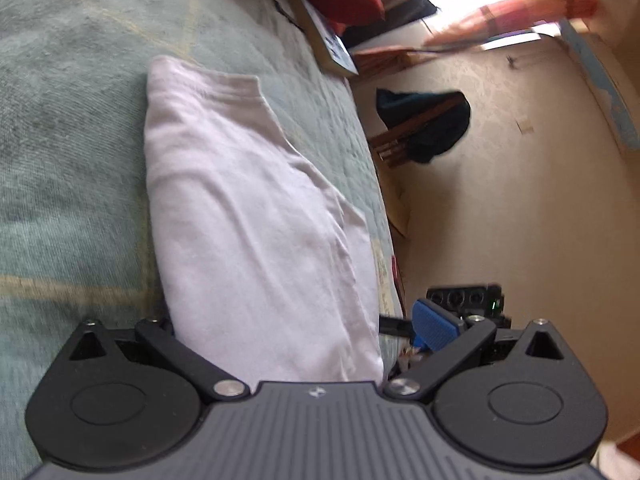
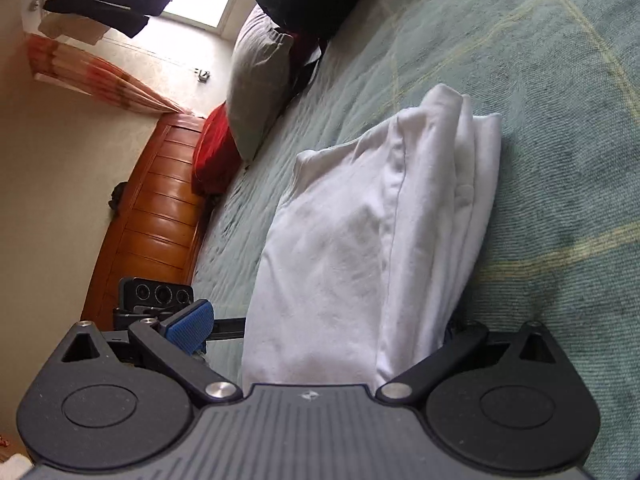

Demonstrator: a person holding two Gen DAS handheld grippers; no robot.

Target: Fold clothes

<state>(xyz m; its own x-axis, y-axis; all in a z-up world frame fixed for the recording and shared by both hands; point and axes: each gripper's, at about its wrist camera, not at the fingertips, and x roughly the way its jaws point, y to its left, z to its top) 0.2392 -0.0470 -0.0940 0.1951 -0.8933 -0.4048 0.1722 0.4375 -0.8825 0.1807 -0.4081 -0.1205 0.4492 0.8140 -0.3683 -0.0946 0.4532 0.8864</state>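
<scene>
Bedroom. Bed (image 1: 72, 128) with a green quilted cover, faint yellow lines; beige floor (image 1: 500, 200) beside it.

Left wrist view: white garment (image 1: 248, 216), folded into a long narrow bundle, lies on the bed and runs from the lens away toward the far end, ribbed hem at the far end. Left gripper (image 1: 296, 344): linkage arms splayed, jaws wide; the near end of the garment sits between them. Fingertips hidden by cloth on one side, so contact cannot be told. Blue pad (image 1: 434, 326) of the other gripper shows at lower right, just beside the garment edge. Dark cloth (image 1: 428, 128) draped over a wooden frame on the floor, well apart from the bed. Book (image 1: 332, 48) at the far bed edge. Frame blurred toward the top.

Right wrist view: same garment (image 2: 352, 248), layered folds stacked along its right edge. Right gripper (image 2: 332, 344): jaws wide, near end of the garment between them; grip cannot be told. Grey pillow (image 2: 256, 80) and red cushion (image 2: 216, 152) at the bed head, against a wooden headboard (image 2: 156, 216). Striped curtain (image 2: 92, 76) at upper left.
</scene>
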